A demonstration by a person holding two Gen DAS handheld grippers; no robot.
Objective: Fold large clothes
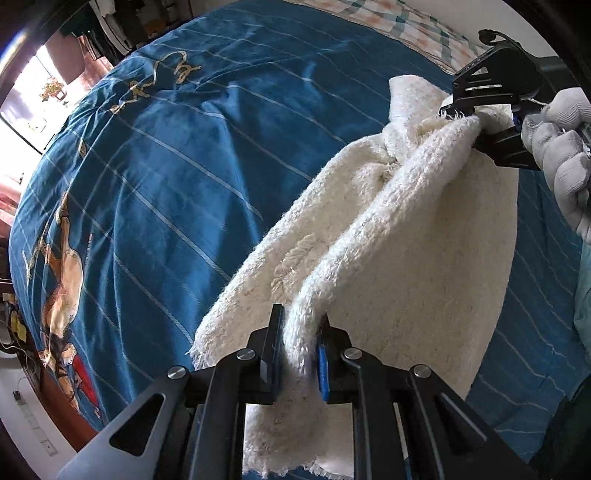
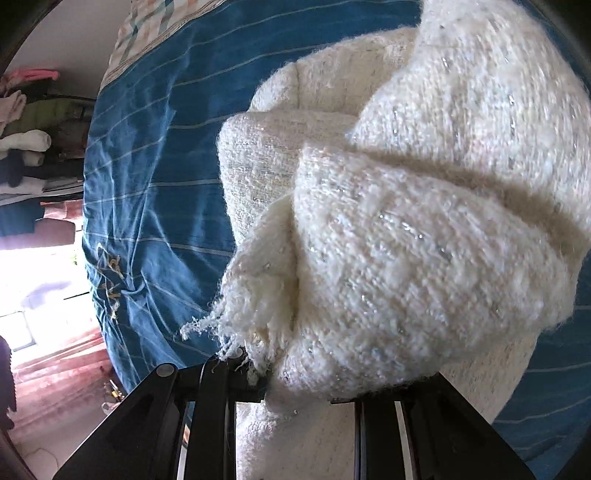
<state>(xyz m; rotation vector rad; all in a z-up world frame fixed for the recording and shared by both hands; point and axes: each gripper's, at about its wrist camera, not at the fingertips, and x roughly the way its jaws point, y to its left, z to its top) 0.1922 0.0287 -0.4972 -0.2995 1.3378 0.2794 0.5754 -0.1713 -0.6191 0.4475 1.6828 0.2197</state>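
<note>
A large cream fuzzy knit garment (image 1: 413,258) hangs stretched between my two grippers above a blue bed. My left gripper (image 1: 301,354) is shut on a folded edge of it near the bottom of the left wrist view. My right gripper (image 1: 480,122) is shut on the other end at the upper right, held by a gloved hand (image 1: 561,147). In the right wrist view the garment (image 2: 406,240) bunches thickly over the right gripper (image 2: 295,384) and hides its fingertips; a fringe of threads hangs by the left finger.
The blue striped bedspread (image 1: 184,166) with a cartoon print covers the bed below. A checked pillow or sheet (image 1: 399,22) lies at the far end. Piled clothes (image 2: 26,147) and a bright window (image 2: 37,288) are beyond the bed's edge.
</note>
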